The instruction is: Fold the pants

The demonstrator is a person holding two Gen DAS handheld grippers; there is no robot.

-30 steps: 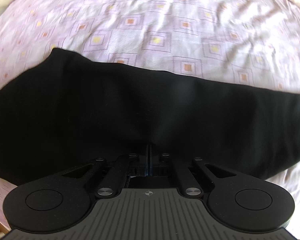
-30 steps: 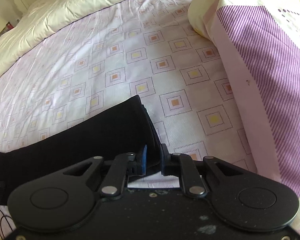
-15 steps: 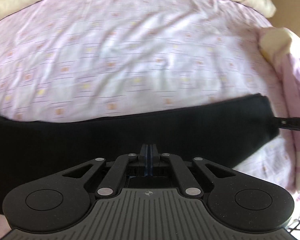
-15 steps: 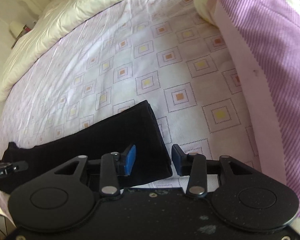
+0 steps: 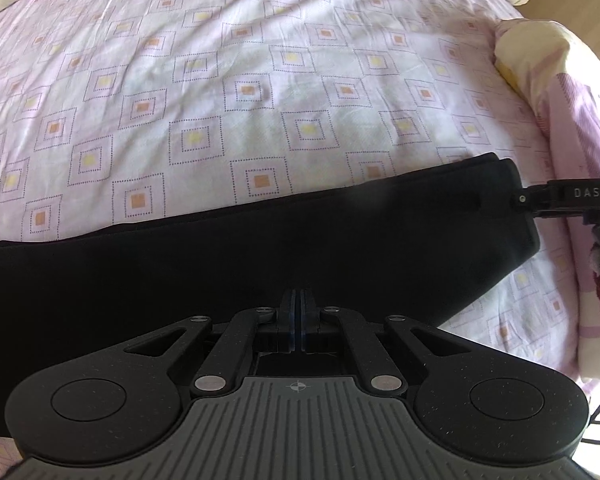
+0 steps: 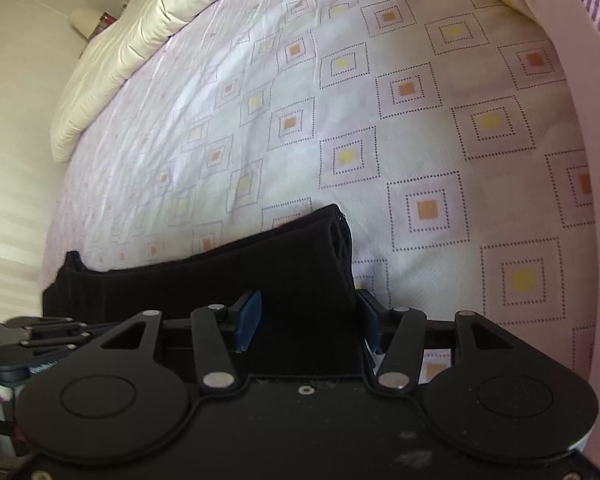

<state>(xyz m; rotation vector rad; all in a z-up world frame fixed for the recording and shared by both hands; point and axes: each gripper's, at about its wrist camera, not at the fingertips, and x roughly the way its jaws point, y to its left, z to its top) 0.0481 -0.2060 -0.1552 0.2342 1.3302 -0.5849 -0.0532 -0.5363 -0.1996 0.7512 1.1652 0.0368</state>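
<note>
Only black pants (image 5: pixel 260 256) on patterned bedsheet (image 5: pixel 260 80), uncontained.

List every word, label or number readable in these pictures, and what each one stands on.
"DAS": white letters on the right tongs, at the right edge of the left wrist view.
White lettering on the left tongs, low on the left in the right wrist view: too blurred to read.
Nothing readable on the pants or bedsheet.
</note>
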